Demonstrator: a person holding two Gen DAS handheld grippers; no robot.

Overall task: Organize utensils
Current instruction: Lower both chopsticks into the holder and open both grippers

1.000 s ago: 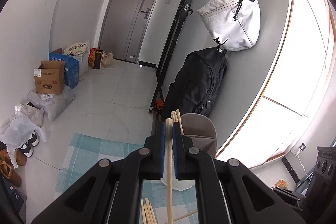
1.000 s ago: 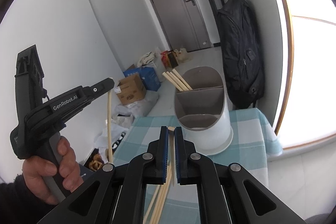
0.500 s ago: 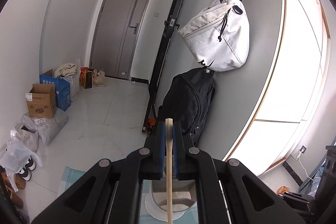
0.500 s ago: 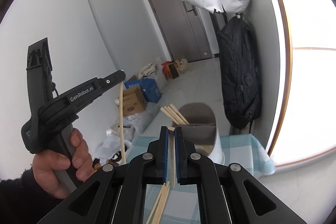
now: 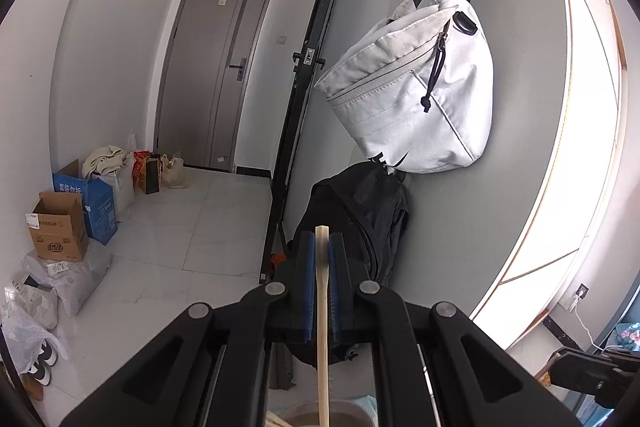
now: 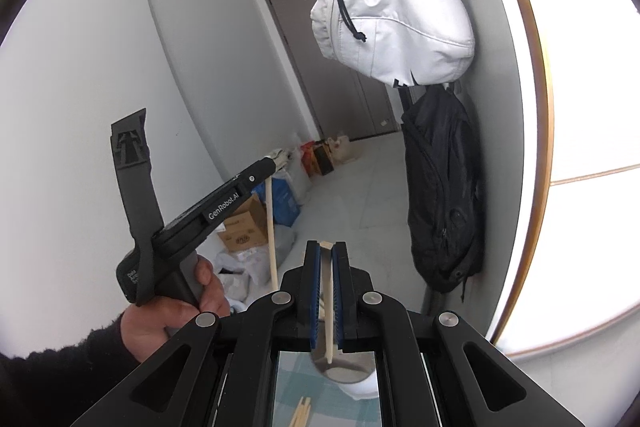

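My left gripper point(image 5: 322, 247) is shut on a pale wooden chopstick point(image 5: 322, 327) that hangs down toward the rim of the grey utensil holder point(image 5: 344, 415) at the bottom edge. In the right wrist view the left gripper point(image 6: 269, 163) shows at left, held high, its chopstick point(image 6: 272, 239) hanging down. My right gripper point(image 6: 326, 247) is shut on another chopstick point(image 6: 328, 303), above the utensil holder point(image 6: 348, 371), which is mostly hidden behind the jaws. Loose chopsticks point(image 6: 302, 413) lie on the checked cloth below.
A white bag point(image 5: 416, 107) and a black backpack point(image 5: 360, 223) hang on the wall ahead. Cardboard boxes point(image 5: 60, 231) and bags stand on the floor at left. A bright window point(image 6: 592, 147) is to the right.
Both grippers have risen and tilted up with their chopsticks. The utensil holder and table cloth have dropped to the bottom edge of both views.
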